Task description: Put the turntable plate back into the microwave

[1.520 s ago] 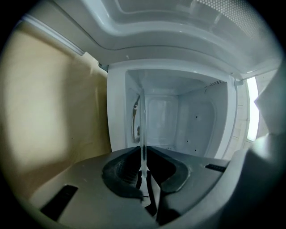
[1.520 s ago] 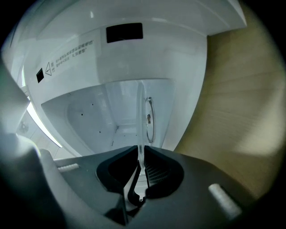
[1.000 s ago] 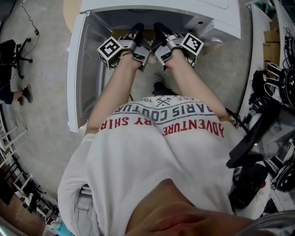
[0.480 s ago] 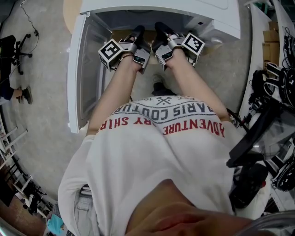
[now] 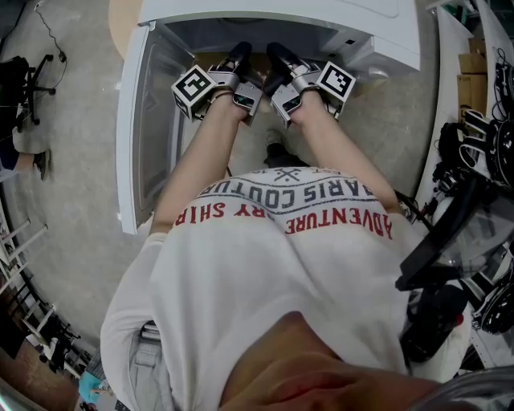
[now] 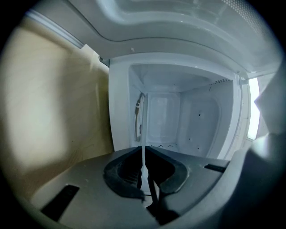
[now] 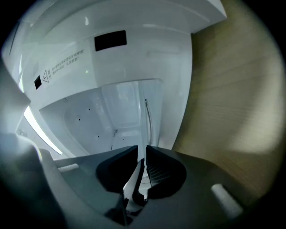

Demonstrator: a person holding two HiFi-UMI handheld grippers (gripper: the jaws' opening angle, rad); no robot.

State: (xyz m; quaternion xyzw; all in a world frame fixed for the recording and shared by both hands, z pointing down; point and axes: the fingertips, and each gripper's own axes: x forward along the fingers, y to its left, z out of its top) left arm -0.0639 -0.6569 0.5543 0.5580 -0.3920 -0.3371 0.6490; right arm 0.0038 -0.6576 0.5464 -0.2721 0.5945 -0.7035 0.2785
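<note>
Left gripper: jaws pinched narrow on a thin glass edge; in the head view its tips reach into the oven's mouth.
Right gripper: jaws likewise closed on thin clear glass; in the head view it sits just beside the left one, tips also at the opening.
Turntable plate: seen edge-on as a pale sliver between each pair of jaws, carried by both grippers in front of the open cavity; the head view does not show it clearly.
Microwave: white, open, with its pale cavity straight ahead of both gripper cameras and small dark holes dotting the inner walls.
Door: swung fully out on the person's left.
Warning label: small print with a triangle on the white front panel, too small to read.
Wood-grain surface: beige, flanking the oven in both gripper views.
Person: forearms stretched forward, white printed shirt filling the lower head view.
Office chair: dark, well off to the left on the grey floor.
</note>
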